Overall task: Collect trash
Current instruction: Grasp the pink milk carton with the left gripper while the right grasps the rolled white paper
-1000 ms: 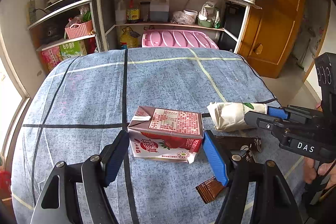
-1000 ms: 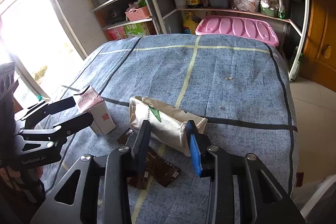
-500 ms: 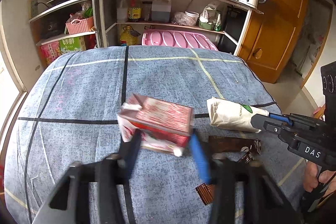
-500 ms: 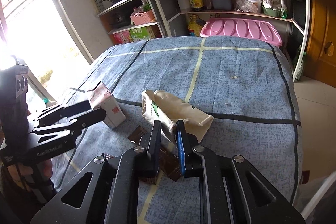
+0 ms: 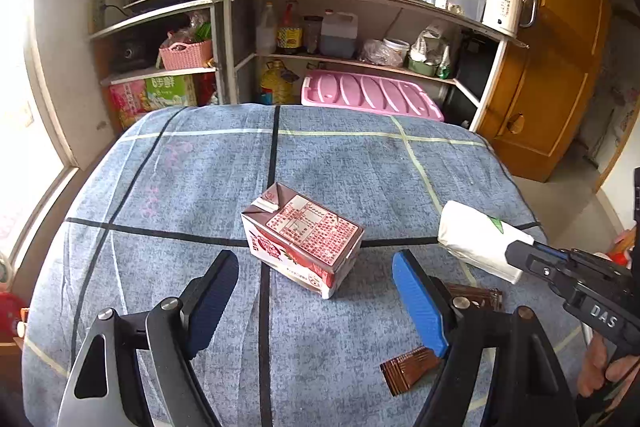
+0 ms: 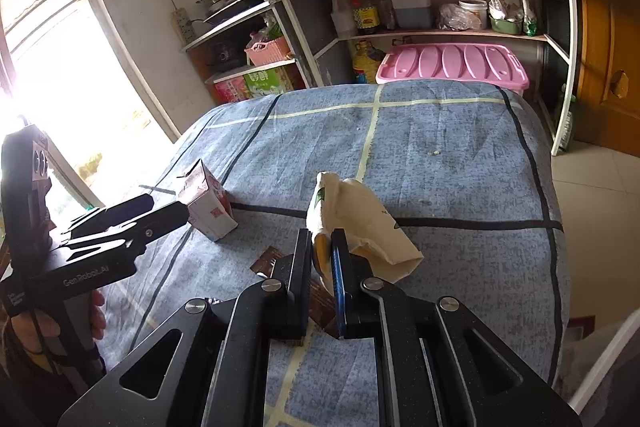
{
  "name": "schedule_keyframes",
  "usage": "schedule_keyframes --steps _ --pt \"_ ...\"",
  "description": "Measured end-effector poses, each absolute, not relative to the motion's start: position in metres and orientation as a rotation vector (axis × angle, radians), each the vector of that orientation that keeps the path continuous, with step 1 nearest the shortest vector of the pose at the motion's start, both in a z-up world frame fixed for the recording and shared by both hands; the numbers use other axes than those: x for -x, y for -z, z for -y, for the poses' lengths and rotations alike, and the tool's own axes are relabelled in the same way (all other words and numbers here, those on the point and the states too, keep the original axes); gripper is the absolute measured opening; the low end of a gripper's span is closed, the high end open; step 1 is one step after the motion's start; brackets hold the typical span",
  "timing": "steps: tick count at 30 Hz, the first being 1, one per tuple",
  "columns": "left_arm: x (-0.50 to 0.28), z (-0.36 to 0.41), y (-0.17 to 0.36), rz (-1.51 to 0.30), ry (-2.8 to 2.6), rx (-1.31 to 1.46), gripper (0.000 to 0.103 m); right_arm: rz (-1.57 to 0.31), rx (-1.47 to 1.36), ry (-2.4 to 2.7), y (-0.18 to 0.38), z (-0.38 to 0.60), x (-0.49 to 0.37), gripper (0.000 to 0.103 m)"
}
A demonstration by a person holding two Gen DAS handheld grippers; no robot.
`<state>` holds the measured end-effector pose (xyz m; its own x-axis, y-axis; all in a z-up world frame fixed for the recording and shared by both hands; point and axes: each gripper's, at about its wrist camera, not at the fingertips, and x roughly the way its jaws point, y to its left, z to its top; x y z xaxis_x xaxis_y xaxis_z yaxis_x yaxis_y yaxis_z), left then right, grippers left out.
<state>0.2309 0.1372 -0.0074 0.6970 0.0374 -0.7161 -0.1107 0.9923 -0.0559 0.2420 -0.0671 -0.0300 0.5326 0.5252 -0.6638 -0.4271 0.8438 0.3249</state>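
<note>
Brown wrappers (image 5: 412, 367) lie nearest on the blue checked cloth (image 5: 340, 167), flat and partly hidden under the gripper arms. Just past them, the left gripper (image 5: 316, 291) has its jaws opening, spread wide with nothing pressed between the pads; the red and white carton (image 5: 304, 247) lies on its side on the cloth just beyond the fingertips (its folded spout end points away, toward the shelves). To the right, the right gripper (image 6: 323, 259) is pressed together on the near end of the crumpled cream paper bag (image 6: 360, 223), whose far end sticks up and out past the fingertips. Farther back, past the cloth's edge, sits a pink plastic lid (image 5: 372, 95) below cluttered kitchen shelves (image 5: 360, 23).
</note>
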Motion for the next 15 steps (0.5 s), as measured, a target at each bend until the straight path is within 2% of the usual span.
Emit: schedule_keyframes --steps 10,15 --pt "-0.268 -0.125 0.034 -0.867 -0.291 0.060 0.079 -0.838 -0.151 -0.588 0.032 0.070 -0.242 0.010" --pt "-0.261 -0.136 0.034 -0.835 -0.309 0.064 0.079 -0.839 -0.165 -0.595 0.033 0.070 -0.241 0.010"
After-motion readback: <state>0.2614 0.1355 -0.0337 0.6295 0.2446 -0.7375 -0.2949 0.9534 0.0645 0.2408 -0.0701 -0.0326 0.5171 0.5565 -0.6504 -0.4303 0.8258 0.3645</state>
